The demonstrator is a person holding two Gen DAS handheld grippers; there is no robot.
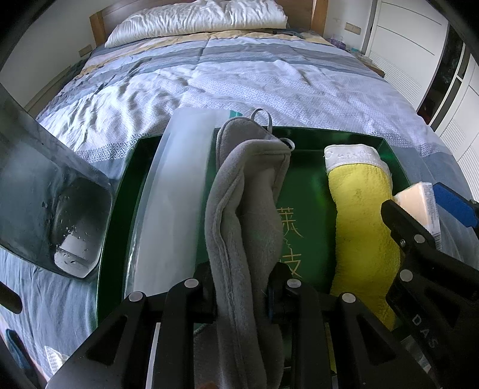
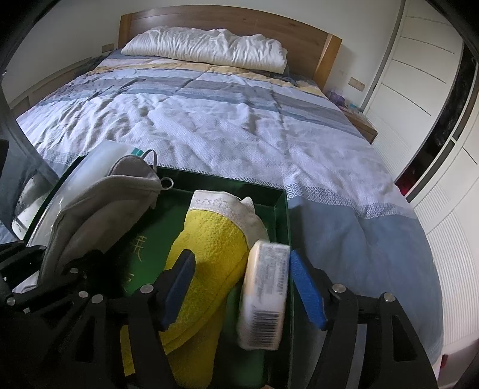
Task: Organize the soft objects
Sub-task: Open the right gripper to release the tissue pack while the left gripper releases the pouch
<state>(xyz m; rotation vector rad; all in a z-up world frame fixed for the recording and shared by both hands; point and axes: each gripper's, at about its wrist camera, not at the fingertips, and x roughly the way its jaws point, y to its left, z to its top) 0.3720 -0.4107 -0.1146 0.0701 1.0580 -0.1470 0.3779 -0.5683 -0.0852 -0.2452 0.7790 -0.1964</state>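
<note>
My left gripper [image 1: 244, 296] pinches the grey cloth [image 1: 245, 194], which hangs over the green box [image 1: 344, 137]; right of it the yellow towel [image 1: 362, 215] already lies inside (rolled); my right gripper [image 2: 242, 287] stands open, the wrapped sponge [image 2: 265, 296] loose between its pads, nearly placed.

Lying across the far end of the bed [image 2: 227, 125]: a crumpled white pillow [image 2: 206, 45], resting against a wooden headboard [image 2: 233, 21]. Covering the mattress: a quilt [image 1: 239, 80] in blue, grey and white bands, with a pale yellow strip [image 2: 167, 64] showing just below the pillow. Running along the right wall: white wardrobe doors [image 2: 419, 74], partly slatted. Standing beside the bed's far right corner: a low wooden nightstand [image 2: 363, 124], holding small items too blurred for naming.
</note>
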